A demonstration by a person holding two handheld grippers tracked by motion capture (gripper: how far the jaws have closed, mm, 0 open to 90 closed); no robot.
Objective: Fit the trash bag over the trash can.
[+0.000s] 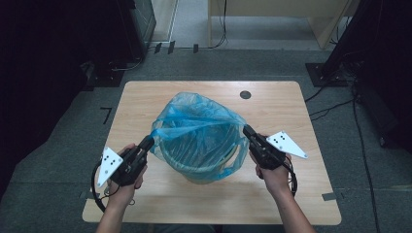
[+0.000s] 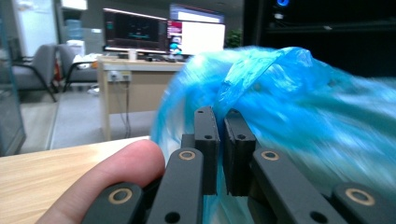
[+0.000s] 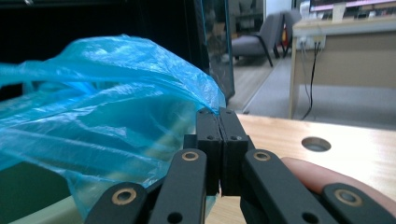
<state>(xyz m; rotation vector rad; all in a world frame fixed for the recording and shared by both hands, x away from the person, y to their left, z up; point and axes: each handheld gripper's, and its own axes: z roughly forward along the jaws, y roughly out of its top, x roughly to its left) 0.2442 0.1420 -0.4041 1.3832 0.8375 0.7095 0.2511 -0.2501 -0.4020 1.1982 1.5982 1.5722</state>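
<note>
on table [image 1: 145, 102], blue bag [image 1: 197, 121] lining bin [image 1: 197, 167], cable hole [image 1: 245, 94] behind

An office used as a lab. In the left gripper view, lit monitors [image 2: 163, 35] stand on a long wooden desk [image 2: 140, 81] at eleven o'clock, with a grey office chair [image 2: 39, 65] at ten o'clock. In the right gripper view another chair [image 3: 261, 35] sits at one o'clock beside a desk [image 3: 345, 51] with cables [image 3: 310, 79] hanging down. The high view shows grey carpet [image 1: 63, 126] around a plain wooden table [image 1: 141, 97], black tape marks [image 1: 107, 114] on the floor at nine o'clock, loose cables [image 1: 335, 104] at three o'clock, and dark curtained rig stands [image 1: 340, 53] at two o'clock.
</note>
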